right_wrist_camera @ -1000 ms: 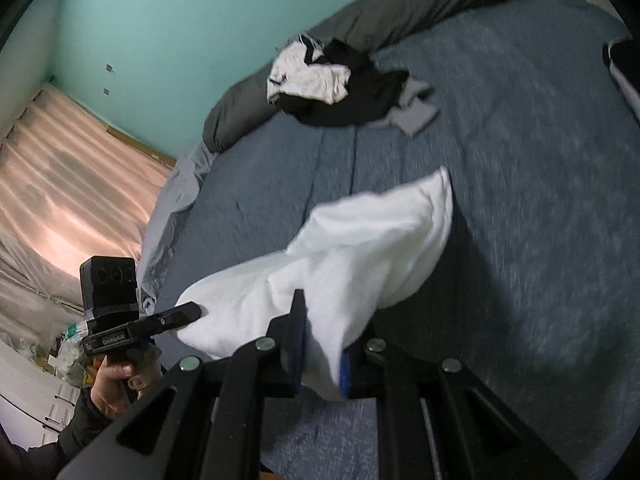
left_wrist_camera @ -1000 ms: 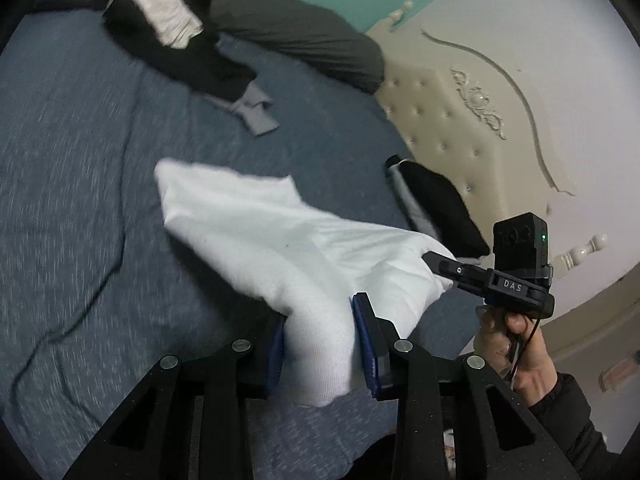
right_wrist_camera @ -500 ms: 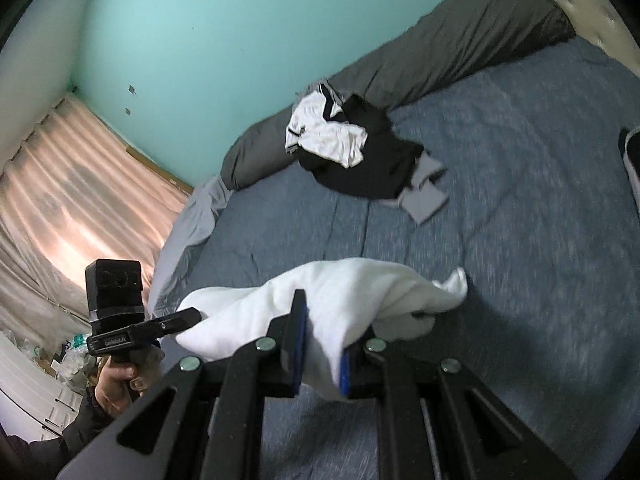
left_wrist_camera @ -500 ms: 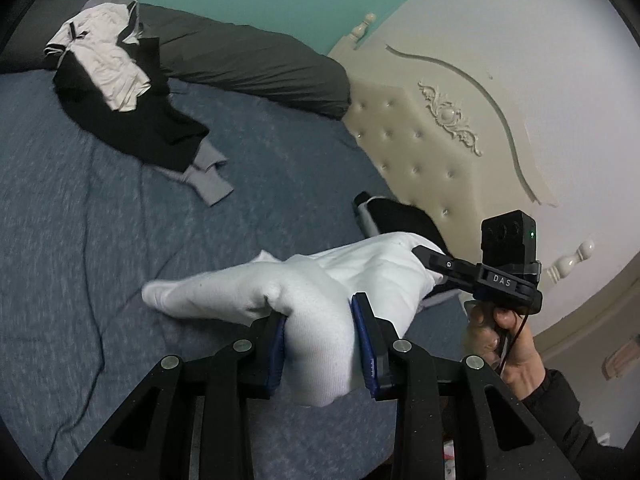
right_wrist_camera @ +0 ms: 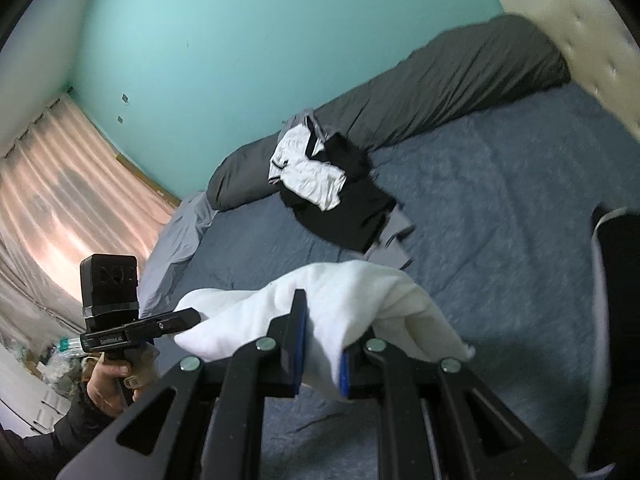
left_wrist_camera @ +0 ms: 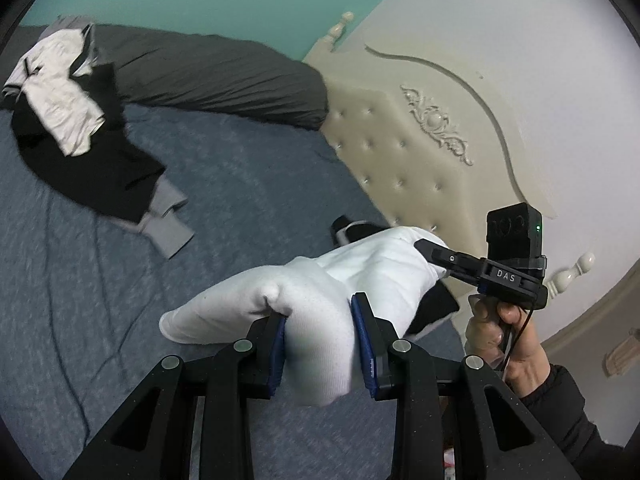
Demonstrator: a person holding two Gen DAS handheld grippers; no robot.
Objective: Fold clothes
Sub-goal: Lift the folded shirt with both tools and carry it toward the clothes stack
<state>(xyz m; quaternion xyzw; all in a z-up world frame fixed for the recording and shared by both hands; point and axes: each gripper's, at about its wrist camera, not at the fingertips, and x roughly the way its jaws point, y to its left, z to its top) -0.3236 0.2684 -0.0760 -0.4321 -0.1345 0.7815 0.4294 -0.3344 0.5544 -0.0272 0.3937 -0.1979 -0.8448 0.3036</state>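
A white garment (left_wrist_camera: 320, 300) hangs bunched in the air above the blue bed (left_wrist_camera: 240, 200), stretched between both grippers. My left gripper (left_wrist_camera: 320, 344) is shut on a thick fold of it, the blue pads pressing from both sides. My right gripper (right_wrist_camera: 322, 350) is shut on the other end of the white garment (right_wrist_camera: 352, 304). In the left wrist view the right gripper (left_wrist_camera: 434, 258) comes in from the right with a hand below it. In the right wrist view the left gripper (right_wrist_camera: 188, 320) bites the cloth at the left.
A heap of black, white and grey clothes (left_wrist_camera: 80, 136) lies at the far side of the bed, against a long dark grey bolster (left_wrist_camera: 208, 76). A black folded garment (left_wrist_camera: 436, 308) sits by the cream tufted headboard (left_wrist_camera: 400, 152). Pink curtains (right_wrist_camera: 52, 200) hang at the left.
Both grippers have risen with the white garment; its hanging end has come off the bed and gathered up close to the grippers. The views now look further across the bed.
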